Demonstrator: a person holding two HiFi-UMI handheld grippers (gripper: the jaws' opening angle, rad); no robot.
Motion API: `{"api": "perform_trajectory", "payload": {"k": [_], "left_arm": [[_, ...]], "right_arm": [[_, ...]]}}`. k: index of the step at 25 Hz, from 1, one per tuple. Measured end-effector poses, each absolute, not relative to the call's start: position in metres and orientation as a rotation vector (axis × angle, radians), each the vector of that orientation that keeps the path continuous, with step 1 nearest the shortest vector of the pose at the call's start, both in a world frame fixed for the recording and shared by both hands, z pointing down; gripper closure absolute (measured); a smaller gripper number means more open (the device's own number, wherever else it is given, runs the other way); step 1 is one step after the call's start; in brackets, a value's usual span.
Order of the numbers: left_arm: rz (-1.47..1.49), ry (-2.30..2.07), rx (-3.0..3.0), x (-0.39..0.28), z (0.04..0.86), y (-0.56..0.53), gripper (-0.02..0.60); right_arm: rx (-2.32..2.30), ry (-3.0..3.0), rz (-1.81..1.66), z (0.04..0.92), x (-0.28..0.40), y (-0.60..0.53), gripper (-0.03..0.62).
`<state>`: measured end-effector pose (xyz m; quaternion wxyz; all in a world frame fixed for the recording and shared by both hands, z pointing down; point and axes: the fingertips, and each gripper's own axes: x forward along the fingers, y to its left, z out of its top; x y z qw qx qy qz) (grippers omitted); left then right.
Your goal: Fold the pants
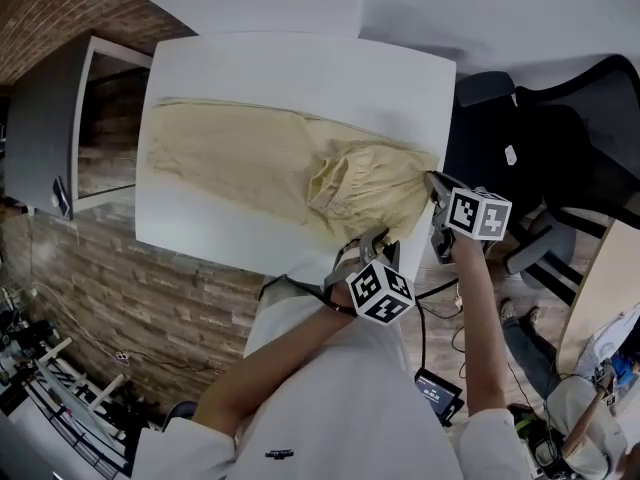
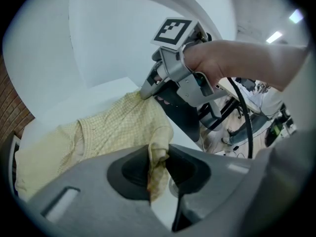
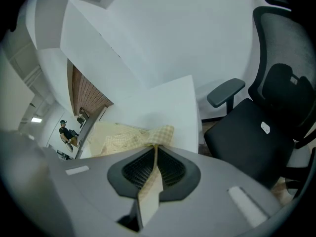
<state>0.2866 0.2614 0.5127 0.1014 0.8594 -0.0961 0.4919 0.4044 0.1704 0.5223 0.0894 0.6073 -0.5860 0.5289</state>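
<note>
White worktop (image 1: 400,78) carries pale yellow pants (image 1: 240,153), flat toward the left, right end bunched at the worktop's right edge. Cloth looks light, thin and limp, likely to sag, so that end's two corners seem the best hold. Left hand-held gripper (image 1: 372,241) and right hand-held gripper (image 1: 434,180) each pinch a fold there.

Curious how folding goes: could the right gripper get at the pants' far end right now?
Probably not at once: the right gripper is shut on the near edge of the pants, and their far end lies across the table. Nothing blocks the way, but it must let go first.
</note>
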Motion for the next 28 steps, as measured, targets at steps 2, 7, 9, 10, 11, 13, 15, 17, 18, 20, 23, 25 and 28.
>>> {"api": "perform_trajectory", "payload": {"k": [2, 7, 9, 10, 11, 13, 15, 17, 18, 20, 23, 25, 28], "left_arm": [[1.428, -0.269, 2.546, 0.285, 0.506, 0.265, 0.489], [1.317, -0.273, 2.529, 0.283, 0.483, 0.263, 0.491], [1.264, -0.283, 2.514, 0.28, 0.473, 0.257, 0.491], [1.238, -0.29, 2.508, 0.277, 0.467, 0.253, 0.491], [1.213, -0.299, 2.503, 0.275, 0.461, 0.249, 0.491], [1.169, -0.319, 2.496, 0.271, 0.45, 0.242, 0.491], [1.13, -0.343, 2.494, 0.265, 0.439, 0.234, 0.491], [1.098, -0.365, 2.495, 0.255, 0.43, 0.223, 0.491], [1.084, -0.374, 2.494, 0.249, 0.427, 0.217, 0.491], [1.062, -0.385, 2.491, 0.236, 0.421, 0.205, 0.491], [1.038, -0.405, 2.487, 0.221, 0.414, 0.191, 0.491], [1.022, -0.42, 2.483, 0.212, 0.41, 0.182, 0.491], [0.997, -0.437, 2.475, 0.198, 0.405, 0.167, 0.491]], "right_arm": [[1.82, -1.749, 1.545, 0.514, 0.404, 0.173, 0.568], [1.837, -1.781, 1.465, 0.49, 0.402, 0.171, 0.568], [1.845, -1.803, 1.437, 0.477, 0.398, 0.165, 0.569], [1.849, -1.816, 1.42, 0.471, 0.396, 0.161, 0.569], [1.851, -1.83, 1.402, 0.464, 0.393, 0.156, 0.569], [1.851, -1.859, 1.365, 0.451, 0.387, 0.148, 0.569], [1.846, -1.886, 1.33, 0.439, 0.38, 0.138, 0.569], [1.835, -1.911, 1.302, 0.429, 0.368, 0.125, 0.569], [1.83, -1.92, 1.293, 0.425, 0.361, 0.117, 0.569], [1.823, -1.934, 1.279, 0.419, 0.346, 0.103, 0.571], [1.816, -1.952, 1.263, 0.412, 0.33, 0.086, 0.571], [1.811, -1.964, 1.251, 0.408, 0.32, 0.076, 0.571], [1.803, -1.982, 1.229, 0.401, 0.303, 0.059, 0.571]]}}
